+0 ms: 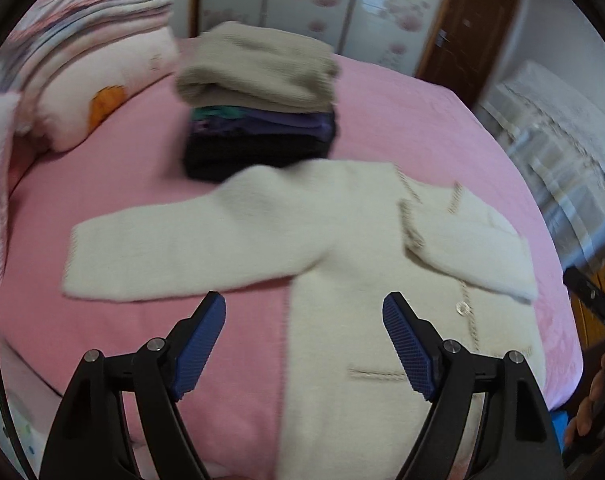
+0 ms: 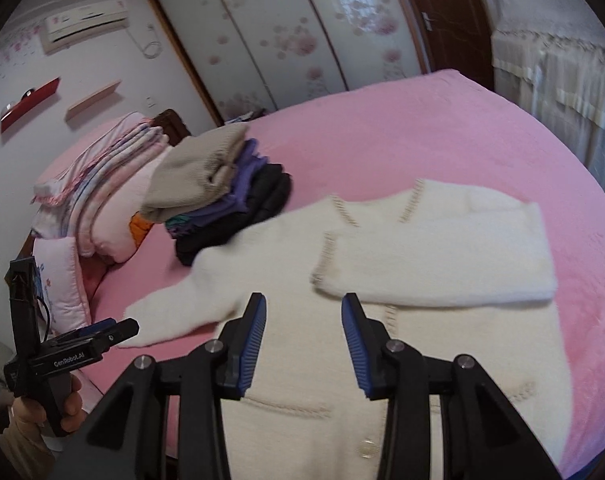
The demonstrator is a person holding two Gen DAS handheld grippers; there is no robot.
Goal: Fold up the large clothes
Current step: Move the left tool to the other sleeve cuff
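The cream cardigan (image 1: 342,240) lay flat on the pink bed (image 1: 442,120), filling the lower middle of both views, one sleeve folded across its chest, the other stretched toward frame left. My left gripper (image 1: 304,316) hung wide and empty over it; my right gripper (image 2: 304,312) stood part-spread (nothing between the pads). Beyond, upper centre, sat a stack of folded clothes (image 1: 258,104), with pillows (image 1: 102,80) at upper left.

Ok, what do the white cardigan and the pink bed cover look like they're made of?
White cardigan: looks like a soft, fuzzy knit, perhaps wool or acrylic; matte, hazy surface with beige stitched trim along its edges.
Pink bed cover: seems a short-pile fleece or plush; matte with a fine pebbly texture. The frames are blurred, so both are guesses.
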